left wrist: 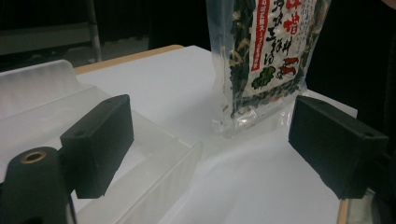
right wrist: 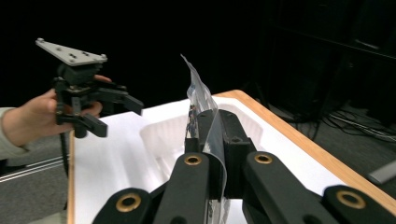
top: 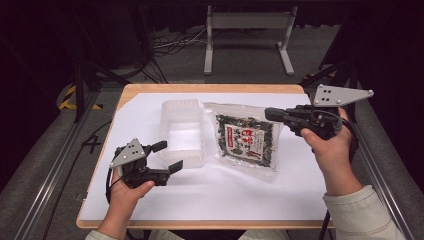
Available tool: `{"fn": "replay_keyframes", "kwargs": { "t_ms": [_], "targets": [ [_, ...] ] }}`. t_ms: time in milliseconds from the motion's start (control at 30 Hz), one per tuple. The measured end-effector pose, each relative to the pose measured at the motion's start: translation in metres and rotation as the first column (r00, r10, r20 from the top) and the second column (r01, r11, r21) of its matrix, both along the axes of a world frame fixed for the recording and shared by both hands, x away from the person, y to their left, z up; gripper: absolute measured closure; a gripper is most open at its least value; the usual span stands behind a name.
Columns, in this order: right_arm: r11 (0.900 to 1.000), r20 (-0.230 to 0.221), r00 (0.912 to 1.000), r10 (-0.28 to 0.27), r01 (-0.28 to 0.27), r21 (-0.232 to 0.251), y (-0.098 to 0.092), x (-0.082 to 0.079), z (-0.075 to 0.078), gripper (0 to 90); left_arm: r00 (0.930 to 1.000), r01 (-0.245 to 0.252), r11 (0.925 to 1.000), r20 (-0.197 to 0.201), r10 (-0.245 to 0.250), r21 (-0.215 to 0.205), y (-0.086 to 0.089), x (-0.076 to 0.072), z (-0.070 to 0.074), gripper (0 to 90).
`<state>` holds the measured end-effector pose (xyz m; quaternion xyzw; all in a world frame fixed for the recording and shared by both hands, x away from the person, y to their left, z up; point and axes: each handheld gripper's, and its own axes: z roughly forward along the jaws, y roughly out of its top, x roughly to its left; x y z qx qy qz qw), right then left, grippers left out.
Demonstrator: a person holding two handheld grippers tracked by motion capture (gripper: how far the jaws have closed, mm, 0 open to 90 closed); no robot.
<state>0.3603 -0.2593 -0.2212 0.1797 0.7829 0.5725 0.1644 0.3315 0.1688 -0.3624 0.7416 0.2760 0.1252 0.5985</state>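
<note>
Packet: seaweed snack bag (top: 246, 140) sits right of centre on the white sheet (top: 210, 190), its upper right corner pinched in the right gripper (top: 272, 114).
Right jaws: closed flat on the bag's clear plastic edge; in the right gripper view the film (right wrist: 205, 116) stands up between them, rising above their tips.
Left jaws: the left gripper (top: 167, 156) is spread wide and grips nothing; it hovers at the near left corner of the clear plastic tray (top: 182, 132), one jaw over the tray's rim, the other over bare sheet.
Tray and bag: side by side, tray to the left, their edges near or touching; which, I cannot tell.
Edges: the wooden surface (top: 210, 88) shows as a thin border around the sheet; the bag's right side lies near the sheet's right edge.
Open room: a broad bare stretch of sheet lies toward the person, in front of both items.
Look of the bag: transparent pouch, dark green flakes inside, red and white label with printed characters.
</note>
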Motion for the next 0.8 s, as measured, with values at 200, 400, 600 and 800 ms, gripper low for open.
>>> {"fn": "replay_keyframes", "kwargs": {
  "t_ms": [200,400,600,800],
  "targets": [
    [0.998,0.012,0.9978,0.065,-0.065,-0.006,0.015,-0.01,0.008,89.8,0.9998,0.017,0.9999,0.008,-0.017,-0.002,-0.005,0.0,0.004,13.5],
    [0.992,0.034,0.9917,0.124,-0.124,0.001,0.025,-0.023,0.013,89.8,0.9993,0.034,0.9994,0.017,-0.034,-0.007,-0.012,-0.001,0.008,12.5],
    [0.988,0.047,0.987,0.154,-0.155,0.015,0.029,-0.028,0.014,89.8,0.9967,0.07,0.9975,0.04,-0.07,0.013,-0.02,-0.002,0.012,13.1],
    [0.983,0.06,0.9819,0.18,-0.181,0.026,0.032,-0.031,0.013,89.8,0.9934,0.103,0.9946,0.05,-0.103,0.006,-0.03,-0.002,0.02,14.8]
  ]
}}
